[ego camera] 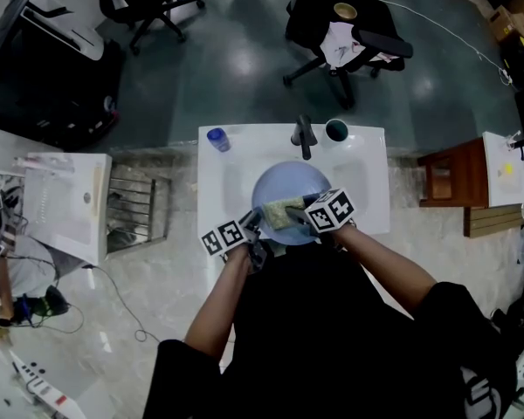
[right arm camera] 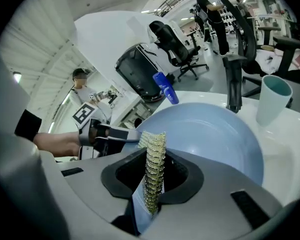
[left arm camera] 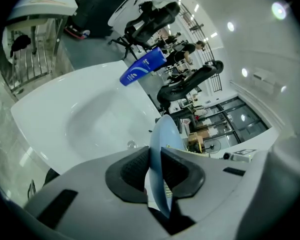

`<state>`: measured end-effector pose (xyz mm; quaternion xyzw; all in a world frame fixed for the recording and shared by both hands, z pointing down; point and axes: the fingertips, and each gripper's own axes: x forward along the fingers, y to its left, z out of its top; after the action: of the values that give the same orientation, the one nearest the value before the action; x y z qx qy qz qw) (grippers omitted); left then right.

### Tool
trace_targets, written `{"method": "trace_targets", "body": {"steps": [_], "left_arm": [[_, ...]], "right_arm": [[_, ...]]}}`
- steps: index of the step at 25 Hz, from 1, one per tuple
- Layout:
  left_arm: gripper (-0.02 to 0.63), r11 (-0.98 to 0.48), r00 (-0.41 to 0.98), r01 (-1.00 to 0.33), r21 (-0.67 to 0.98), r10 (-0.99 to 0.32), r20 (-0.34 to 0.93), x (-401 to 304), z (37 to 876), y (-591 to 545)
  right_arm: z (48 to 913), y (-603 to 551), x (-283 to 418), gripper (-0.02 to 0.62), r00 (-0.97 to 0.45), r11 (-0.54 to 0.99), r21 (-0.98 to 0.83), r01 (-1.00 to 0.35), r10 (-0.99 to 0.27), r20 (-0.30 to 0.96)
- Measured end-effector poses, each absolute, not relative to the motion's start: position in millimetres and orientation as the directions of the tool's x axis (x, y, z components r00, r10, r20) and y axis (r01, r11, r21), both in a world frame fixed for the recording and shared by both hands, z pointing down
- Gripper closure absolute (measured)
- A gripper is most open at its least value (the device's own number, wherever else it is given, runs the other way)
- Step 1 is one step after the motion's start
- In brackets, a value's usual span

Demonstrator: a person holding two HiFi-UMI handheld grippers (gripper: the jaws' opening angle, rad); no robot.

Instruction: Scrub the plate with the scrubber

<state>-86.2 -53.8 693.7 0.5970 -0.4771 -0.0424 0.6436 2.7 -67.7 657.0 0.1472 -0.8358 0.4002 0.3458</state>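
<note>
A pale blue plate [ego camera: 290,190] stands tilted over the white sink [ego camera: 218,186]. My left gripper [ego camera: 251,227] is shut on its near left rim; in the left gripper view the plate's edge [left arm camera: 162,149] runs between the two pads. My right gripper [ego camera: 307,218] is shut on a yellow-green scrubber [ego camera: 281,211], which lies against the plate's near face. In the right gripper view the scrubber [right arm camera: 154,171] stands upright between the pads, with the plate [right arm camera: 210,134] just beyond it and the left gripper [right arm camera: 107,136] at the plate's left rim.
A black tap [ego camera: 303,135] rises behind the plate. A teal-lined cup [ego camera: 336,130] stands to its right, a blue bottle [ego camera: 217,139] at the sink's back left. A metal rack [ego camera: 135,209] and white board [ego camera: 65,203] sit left, a wooden stool [ego camera: 450,175] right.
</note>
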Motion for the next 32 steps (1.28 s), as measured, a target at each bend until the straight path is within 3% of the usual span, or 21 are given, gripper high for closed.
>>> {"method": "trace_targets", "body": {"steps": [18, 32], "left_arm": [[0.552, 0.263, 0.565, -0.518, 0.814, -0.610, 0.556, -74, 693, -53], [0.548, 0.271, 0.559, -0.542, 0.795, -0.590, 0.582, -75, 698, -41]], "right_arm": [[696, -67, 53, 0.526, -0.631, 0.622, -0.534, -0.573, 0.080, 0.771], [721, -89, 117, 0.525, -0.513, 0.608, -0.416, -0.676, 0.017, 0.858]]}}
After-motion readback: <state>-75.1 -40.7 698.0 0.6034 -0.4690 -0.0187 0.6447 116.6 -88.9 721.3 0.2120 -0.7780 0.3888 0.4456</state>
